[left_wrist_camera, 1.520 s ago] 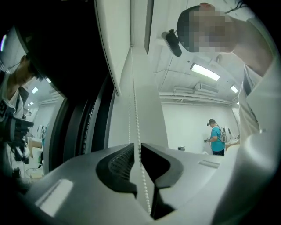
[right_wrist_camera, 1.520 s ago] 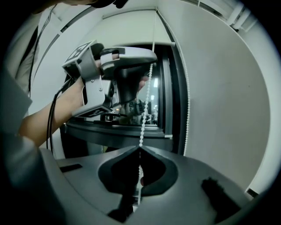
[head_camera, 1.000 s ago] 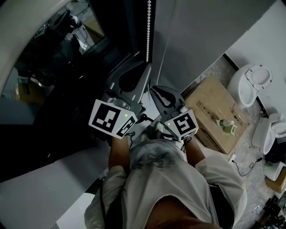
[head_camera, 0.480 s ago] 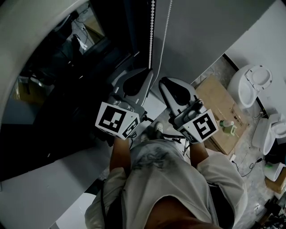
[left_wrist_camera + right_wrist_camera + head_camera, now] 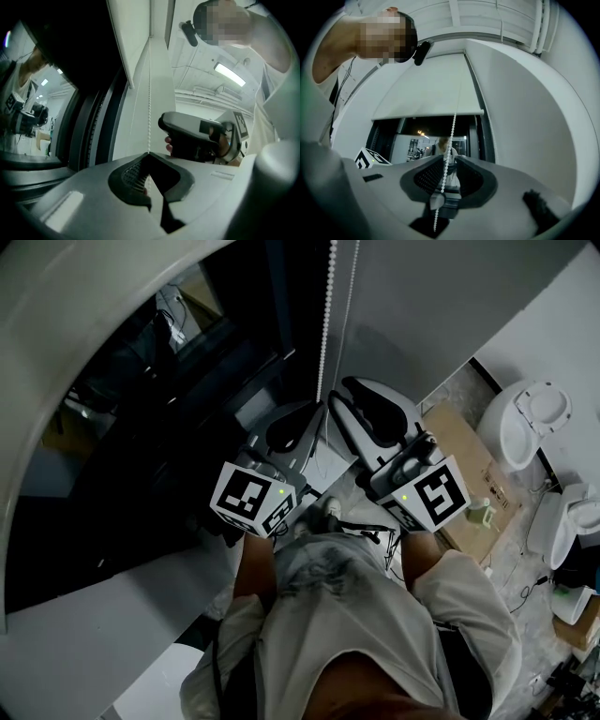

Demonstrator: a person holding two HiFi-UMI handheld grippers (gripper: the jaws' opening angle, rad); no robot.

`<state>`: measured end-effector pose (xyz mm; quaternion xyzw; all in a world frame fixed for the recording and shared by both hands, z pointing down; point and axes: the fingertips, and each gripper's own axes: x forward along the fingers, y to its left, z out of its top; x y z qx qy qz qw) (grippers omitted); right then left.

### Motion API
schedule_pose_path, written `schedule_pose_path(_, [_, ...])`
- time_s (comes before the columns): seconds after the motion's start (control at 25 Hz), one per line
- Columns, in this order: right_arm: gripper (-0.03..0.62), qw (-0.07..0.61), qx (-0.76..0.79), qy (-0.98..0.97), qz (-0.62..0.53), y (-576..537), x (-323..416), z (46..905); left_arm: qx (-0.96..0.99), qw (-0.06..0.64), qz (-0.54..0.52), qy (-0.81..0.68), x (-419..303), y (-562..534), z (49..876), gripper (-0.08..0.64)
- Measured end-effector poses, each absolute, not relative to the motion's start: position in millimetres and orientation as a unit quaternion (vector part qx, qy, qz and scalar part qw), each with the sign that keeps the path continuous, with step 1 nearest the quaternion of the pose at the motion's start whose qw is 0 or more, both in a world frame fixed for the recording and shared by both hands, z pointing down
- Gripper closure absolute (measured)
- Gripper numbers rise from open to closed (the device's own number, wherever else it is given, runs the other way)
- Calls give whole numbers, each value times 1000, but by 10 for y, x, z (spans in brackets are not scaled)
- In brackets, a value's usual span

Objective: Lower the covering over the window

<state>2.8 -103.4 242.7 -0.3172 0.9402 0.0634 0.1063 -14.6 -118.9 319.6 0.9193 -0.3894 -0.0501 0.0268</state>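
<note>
Two tongs are held out in front of a person in a pale shirt point(image 5: 356, 615). Each one has a cube with black and white squares at its back, the left cube point(image 5: 251, 501) and the right cube point(image 5: 433, 495). The left tongs point(image 5: 149, 155) are shut tight on the bead chain point(image 5: 149, 93). The little white beads go straight up from the spot where the two tips meet. The right tongs point(image 5: 449, 161) sit just beside the left ones and a bit higher up the same chain. Their jaws have just been opening and now stand apart. The chain hangs down in the gap between them, and the pads do not press on it. Past the tongs, the chain runs up next to the window frame. The white blind point(image 5: 426, 89) is the covering, and it is rolled down only part of the way. Its bottom bar point(image 5: 426, 114) lies flat across the window. Under the bar the window point(image 5: 436, 129) is dark glass with some small lights showing in it. Far down on the floor, a brown cardboard box point(image 5: 478, 465) lies by the wall. A white toilet point(image 5: 525, 418) stands near the box.
</note>
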Motion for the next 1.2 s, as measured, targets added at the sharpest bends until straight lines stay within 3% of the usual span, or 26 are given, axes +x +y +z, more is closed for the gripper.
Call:
schedule_pose_path(0.6, [477, 104, -287, 950, 72, -1208, -201, 2293, 912, 70, -17, -404, -123, -1130, 3696, 551])
schedule_pose_path(0.72, [566, 96, -293, 947, 84, -1238, -224, 2305, 911, 70, -22, -406, -142, -1132, 3687, 549])
schedule_pose_path(1.2, [574, 54, -315, 943, 93, -1381, -192, 2597, 904, 63, -45, -420, -241, -1135, 3573, 488])
